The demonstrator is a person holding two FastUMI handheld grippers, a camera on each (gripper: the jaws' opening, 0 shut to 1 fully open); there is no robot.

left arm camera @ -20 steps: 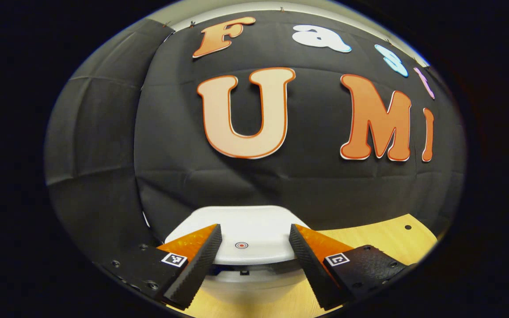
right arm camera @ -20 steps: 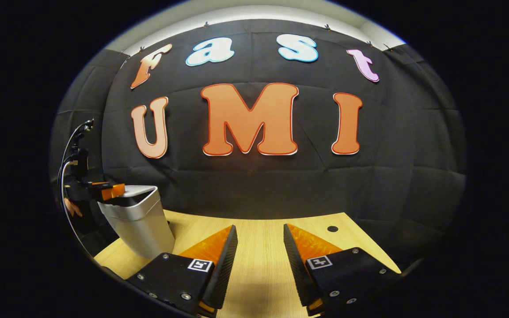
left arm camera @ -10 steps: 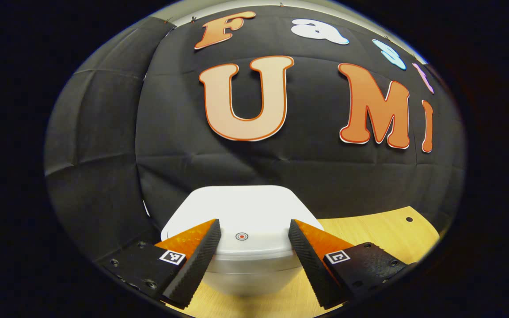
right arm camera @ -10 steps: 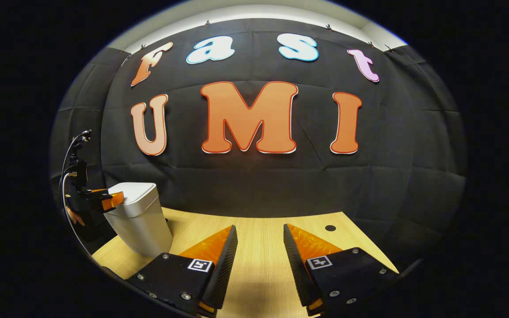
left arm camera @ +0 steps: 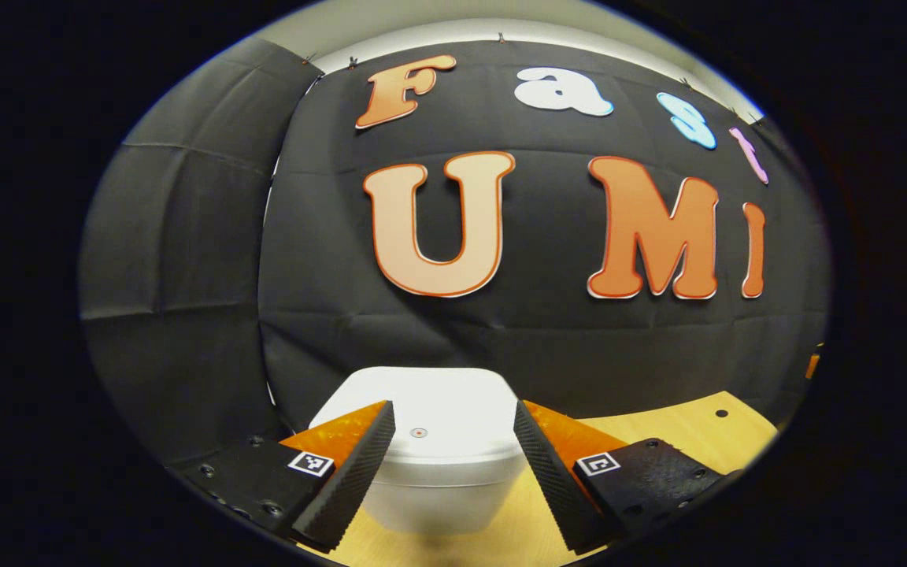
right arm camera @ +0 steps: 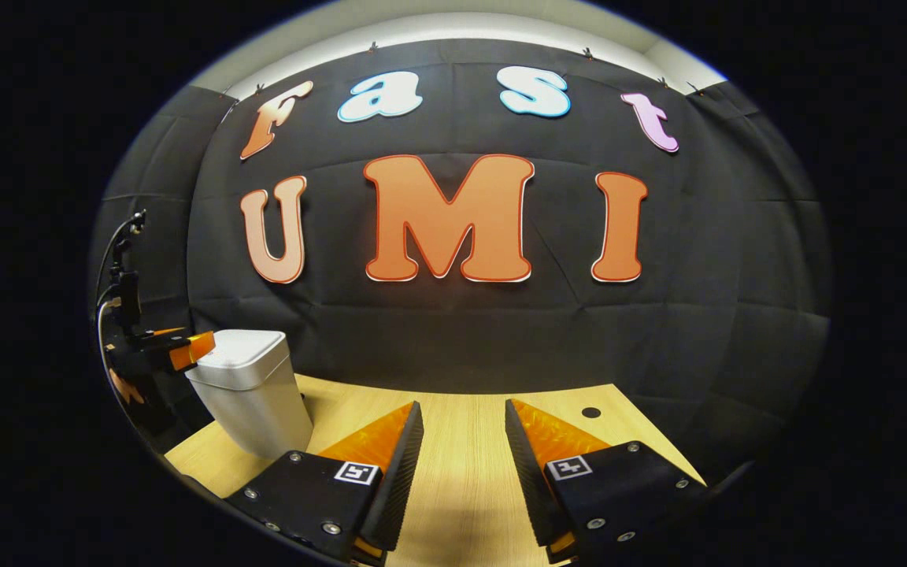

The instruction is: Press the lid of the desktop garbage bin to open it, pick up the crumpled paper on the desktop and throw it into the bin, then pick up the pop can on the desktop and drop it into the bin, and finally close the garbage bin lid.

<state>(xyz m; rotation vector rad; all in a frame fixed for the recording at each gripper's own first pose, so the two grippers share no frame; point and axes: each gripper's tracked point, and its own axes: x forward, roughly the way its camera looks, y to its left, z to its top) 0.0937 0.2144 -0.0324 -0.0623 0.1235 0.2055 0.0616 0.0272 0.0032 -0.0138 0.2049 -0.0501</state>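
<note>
In the left gripper view, the left gripper [left arm camera: 453, 429] stood nearest the lens with its two fingers spread wide and nothing held between them. Just past the fingertips sat the desktop garbage bin [left arm camera: 430, 492], a pale, round-cornered tub on the wooden desktop [left arm camera: 658, 421]. Its white lid [left arm camera: 422, 402] lay flat and closed on the body, a small round button mark [left arm camera: 419, 432] near the lid's front edge showing in the gap between the fingers. The fingertips looked to be level with the lid's front rim or just short of it; whether either one touched the lid could not be told from this angle. Farther off, a small dark hole [left arm camera: 720, 413] marked the desktop near its back edge, and the black cloth wall rose behind it.

In the right gripper view, the right gripper [right arm camera: 463, 429] hung over bare wood, its fingers likewise well apart and empty. Farther to that view's left, the bin [right arm camera: 253, 402] stood near the desktop's [right arm camera: 461, 488] corner with its lid [right arm camera: 239, 348] down, and the left gripper [right arm camera: 186, 350] was at the lid's near edge, a cable arching above it.
</note>
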